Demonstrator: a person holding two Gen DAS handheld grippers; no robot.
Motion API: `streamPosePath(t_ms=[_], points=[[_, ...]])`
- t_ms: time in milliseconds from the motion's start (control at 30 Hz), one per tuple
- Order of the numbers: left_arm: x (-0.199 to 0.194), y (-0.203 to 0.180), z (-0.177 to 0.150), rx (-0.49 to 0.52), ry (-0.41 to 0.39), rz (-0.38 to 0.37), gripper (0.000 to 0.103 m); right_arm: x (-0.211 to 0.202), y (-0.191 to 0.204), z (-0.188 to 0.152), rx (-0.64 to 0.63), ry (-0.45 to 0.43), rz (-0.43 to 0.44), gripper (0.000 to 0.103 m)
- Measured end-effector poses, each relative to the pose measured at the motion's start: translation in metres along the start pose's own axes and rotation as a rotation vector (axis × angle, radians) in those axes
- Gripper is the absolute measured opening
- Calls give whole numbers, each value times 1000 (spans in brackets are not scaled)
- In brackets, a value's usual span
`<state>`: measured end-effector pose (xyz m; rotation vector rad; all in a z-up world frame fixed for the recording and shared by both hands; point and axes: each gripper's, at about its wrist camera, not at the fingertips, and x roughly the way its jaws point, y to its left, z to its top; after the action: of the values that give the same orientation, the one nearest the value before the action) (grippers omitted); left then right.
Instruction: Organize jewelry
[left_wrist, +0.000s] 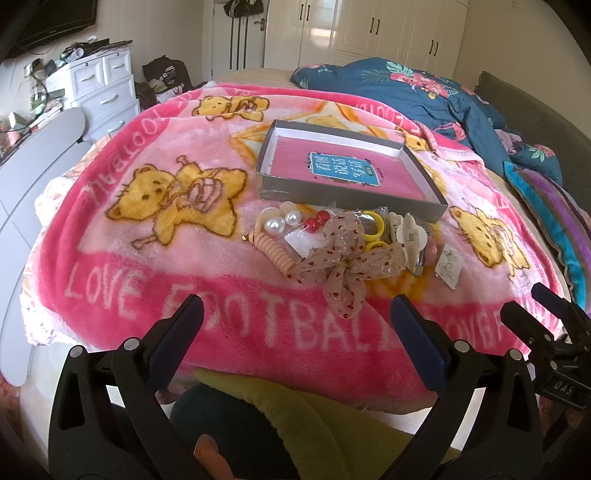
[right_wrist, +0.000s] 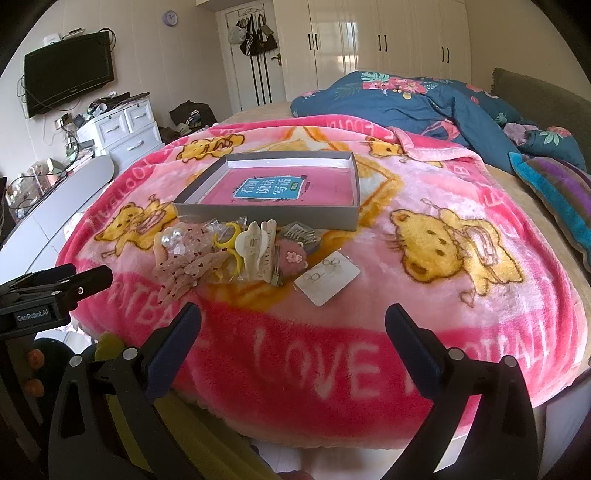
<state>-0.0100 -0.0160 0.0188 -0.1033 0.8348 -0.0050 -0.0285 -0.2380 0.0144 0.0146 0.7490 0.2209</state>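
Observation:
A pile of jewelry and hair accessories lies on the pink blanket (left_wrist: 184, 258) in front of a shallow grey box (left_wrist: 347, 199) (right_wrist: 266, 212) with a pink book inside. In the pile are a sheer spotted bow (left_wrist: 343, 266) (right_wrist: 184, 266), pearl baubles (left_wrist: 282, 221) (right_wrist: 171, 236), a peach spiral tie (left_wrist: 273, 251), yellow rings (left_wrist: 375, 221) (right_wrist: 227, 236), a cream claw clip (right_wrist: 255, 245) and an earring card (left_wrist: 448, 267) (right_wrist: 327, 277). My left gripper (left_wrist: 297, 314) hangs open short of the pile. My right gripper (right_wrist: 293, 321) is open too, near the card.
A blue floral quilt (right_wrist: 406, 107) is heaped at the back right, with a striped pillow (right_wrist: 557, 192) at the right edge. White drawers (right_wrist: 125, 129) and a wall TV (right_wrist: 68, 72) stand left. Yellow-green fabric (left_wrist: 295, 413) lies below the bed edge.

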Motion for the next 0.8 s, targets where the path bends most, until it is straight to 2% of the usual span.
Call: streamPosePath(t_ms=[433, 800], points=[[0, -1, 1, -15, 5, 5, 95, 5, 2, 1, -8, 5, 26, 99], [15, 22, -1, -53, 28, 30, 95, 20, 1, 12, -33, 13, 66, 99]])
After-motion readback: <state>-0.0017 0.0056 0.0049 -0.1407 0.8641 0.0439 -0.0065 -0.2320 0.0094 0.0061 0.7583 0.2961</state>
